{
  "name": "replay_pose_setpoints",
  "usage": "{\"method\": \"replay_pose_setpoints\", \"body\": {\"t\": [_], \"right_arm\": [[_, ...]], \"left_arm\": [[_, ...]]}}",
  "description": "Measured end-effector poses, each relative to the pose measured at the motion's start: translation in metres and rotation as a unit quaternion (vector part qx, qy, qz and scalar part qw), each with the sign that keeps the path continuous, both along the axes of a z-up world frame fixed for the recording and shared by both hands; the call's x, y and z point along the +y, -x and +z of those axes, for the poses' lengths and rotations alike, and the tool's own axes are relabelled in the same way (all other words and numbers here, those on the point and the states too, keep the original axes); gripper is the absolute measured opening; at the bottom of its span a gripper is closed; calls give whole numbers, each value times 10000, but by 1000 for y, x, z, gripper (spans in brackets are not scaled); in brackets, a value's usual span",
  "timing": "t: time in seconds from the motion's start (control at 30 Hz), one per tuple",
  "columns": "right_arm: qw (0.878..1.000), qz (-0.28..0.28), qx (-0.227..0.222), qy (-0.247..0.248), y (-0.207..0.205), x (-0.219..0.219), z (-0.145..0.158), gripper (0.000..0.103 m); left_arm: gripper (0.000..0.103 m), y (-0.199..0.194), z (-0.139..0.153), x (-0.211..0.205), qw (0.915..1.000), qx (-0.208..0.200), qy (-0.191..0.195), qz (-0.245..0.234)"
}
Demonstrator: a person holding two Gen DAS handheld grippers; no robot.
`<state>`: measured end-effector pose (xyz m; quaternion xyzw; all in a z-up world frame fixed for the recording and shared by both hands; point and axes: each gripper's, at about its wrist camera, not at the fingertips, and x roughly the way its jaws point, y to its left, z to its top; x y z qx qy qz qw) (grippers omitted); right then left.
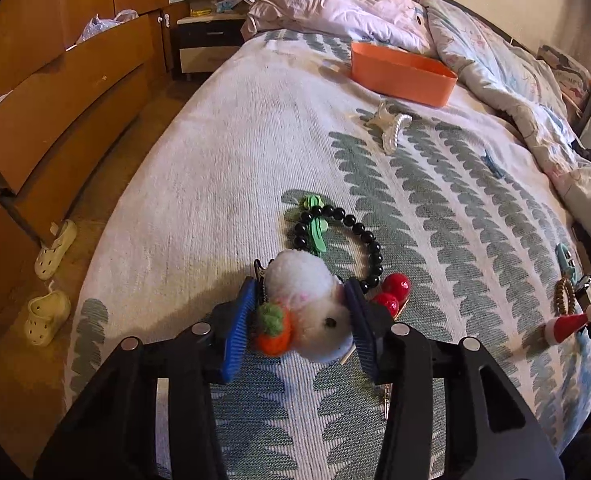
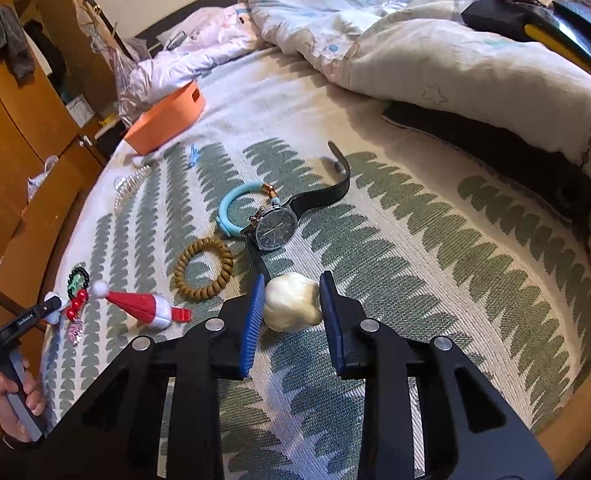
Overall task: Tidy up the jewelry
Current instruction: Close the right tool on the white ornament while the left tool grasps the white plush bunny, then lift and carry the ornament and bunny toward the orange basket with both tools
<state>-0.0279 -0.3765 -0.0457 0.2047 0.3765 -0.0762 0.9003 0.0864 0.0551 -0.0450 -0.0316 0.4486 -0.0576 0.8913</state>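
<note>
left gripper (image 1: 301,312): mine, pointing down at the bed, blue pads closed in on the white fluffy hair clip (image 1: 311,300), pads touching its sides, holding it.
fluffy clip detail: white pompom body with a small orange felt carrot (image 1: 273,332) on its near left side, still resting on the bedspread (image 1: 215,152).
right gripper (image 2: 291,300): mine, narrow, blue pads on both sides of the cream pearly clip (image 2: 293,306), clamped on it, clip sitting on the bedspread.
black bead bracelet (image 1: 355,236): just behind the fluffy clip, looped on the bed, a green clip (image 1: 315,226) lying across its left part.
red bead piece (image 1: 393,290): right of my left gripper, touching the bracelet's near end.
orange box (image 1: 403,74): far end of the bed, open top, well apart from both grippers, against the crumpled duvet (image 1: 495,60).
pearl claw clip (image 1: 391,126): just in front of the orange box, on the bedspread.
santa hat clip (image 2: 139,306): left of my right gripper, lying on its side.
tan coil hair tie (image 2: 203,268): between the santa hat clip and the wristwatch (image 2: 273,228).
wristwatch: dark dial, black strap curling up behind it, touching the light blue bracelet (image 2: 235,212).
my left hand (image 2: 13,400): seen in the right wrist view at the left edge, wrapped around the gripper handle.
floor: two pale kids' shoes (image 1: 51,276) beside the bed, near the wooden drawers (image 1: 55,100).
</note>
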Motion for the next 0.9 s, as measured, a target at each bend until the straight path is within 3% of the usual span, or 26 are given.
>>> {"method": "replay_pose_setpoints", "body": {"t": [0.57, 0.9], "right_arm": [[9970, -73, -771, -58, 26, 0, 32, 29], [9953, 87, -965, -85, 22, 12, 47, 29]], "left_arm": [[45, 16, 32, 6, 9986, -480, 229, -32], [45, 27, 54, 8, 9962, -778, 383, -125]]}}
